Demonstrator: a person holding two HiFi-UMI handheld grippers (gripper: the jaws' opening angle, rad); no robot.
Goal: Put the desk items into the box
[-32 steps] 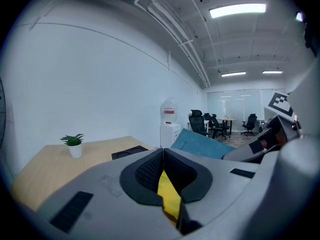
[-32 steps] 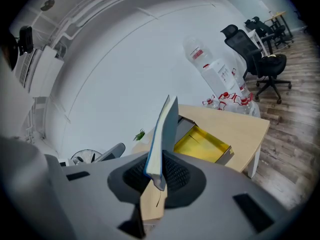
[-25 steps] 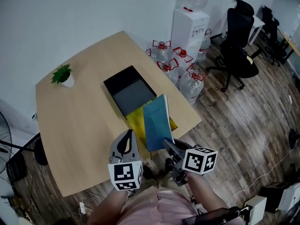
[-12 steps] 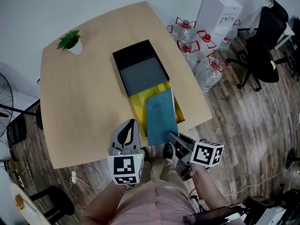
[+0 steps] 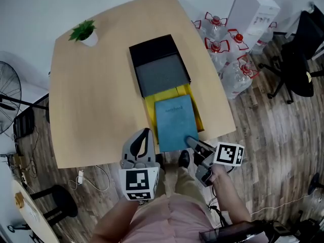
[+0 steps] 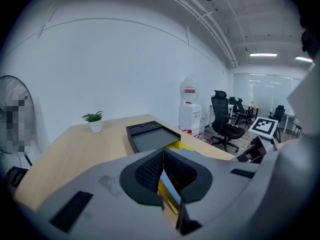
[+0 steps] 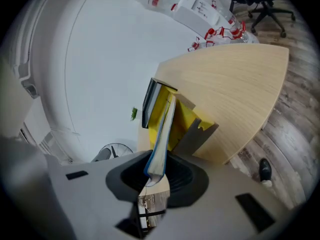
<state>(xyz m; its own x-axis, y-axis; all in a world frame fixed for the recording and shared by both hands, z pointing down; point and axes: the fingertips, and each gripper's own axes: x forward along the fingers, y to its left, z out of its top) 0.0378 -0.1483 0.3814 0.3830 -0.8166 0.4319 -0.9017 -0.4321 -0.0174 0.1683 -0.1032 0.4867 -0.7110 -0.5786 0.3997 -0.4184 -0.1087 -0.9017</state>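
Observation:
A blue notebook point(image 5: 174, 118) hangs over a yellow box point(image 5: 188, 93) at the table's near edge, its near end clamped in my right gripper point(image 5: 192, 143), which is shut on it. In the right gripper view the notebook point(image 7: 163, 127) stands edge-on between the jaws, in front of the yellow box point(image 7: 182, 118) with its grey flap. A black tray-like box point(image 5: 159, 64) with a grey inside lies just beyond the yellow one. My left gripper point(image 5: 144, 135) is off the table's near edge, left of the notebook, shut and holding nothing point(image 6: 162, 173).
A small potted plant point(image 5: 84, 32) stands at the table's far left corner. Water jugs point(image 5: 227, 49) and a white dispenser point(image 5: 252, 10) crowd the floor to the right, with an office chair point(image 5: 305, 59) beyond. A fan point(image 5: 7, 97) stands at the left.
The notebook, which stood tilted up, has come down flatter over the yellow box, still in my right gripper. The head view has tipped more steeply onto the table. The left gripper stays shut.

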